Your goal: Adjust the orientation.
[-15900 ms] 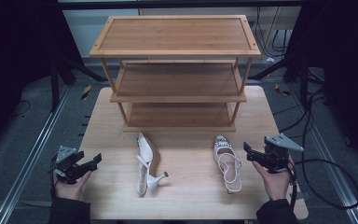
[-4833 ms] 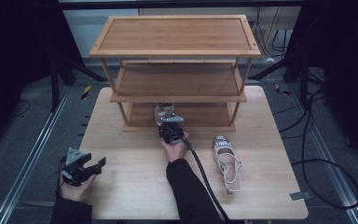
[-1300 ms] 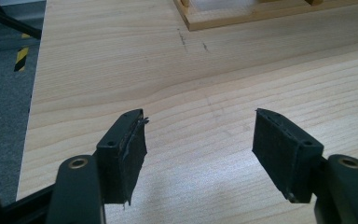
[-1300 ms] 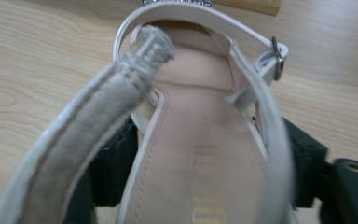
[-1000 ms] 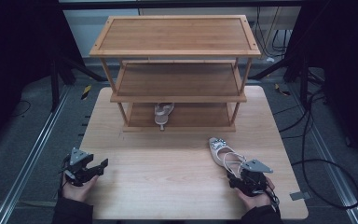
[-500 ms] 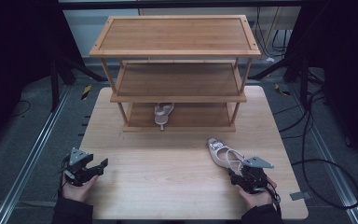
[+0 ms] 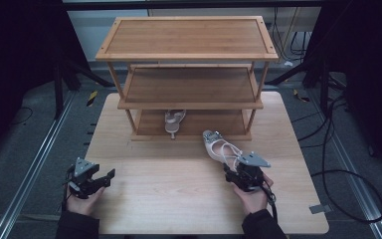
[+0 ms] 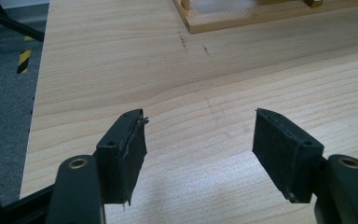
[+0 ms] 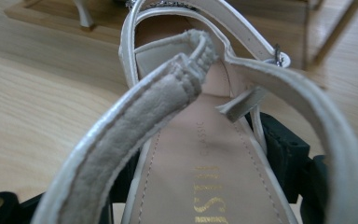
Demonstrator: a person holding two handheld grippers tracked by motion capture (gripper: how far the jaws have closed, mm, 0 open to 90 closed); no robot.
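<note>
Now lifting the white strappy high-heel shoe (image 7: pixel 220 147) toward the wooden three-shelf rack (image 7: pixel 189 74), right gripper (image 7: pixel 242 175) clamping its heel end; left gripper (image 7: pixel 90 180) resting, jaws apart and empty.

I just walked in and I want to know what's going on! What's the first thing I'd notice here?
A big wooden shoe rack stands at the back of the table, with one pale heeled shoe on its bottom shelf. Nearer the person, the right gripper is shut on the heel end of a white strappy sandal. The left gripper hangs open at the near left.

Dim room; grey carpet floor (image 7: pixel 25 149), metal rail (image 7: pixel 35 169).
</note>
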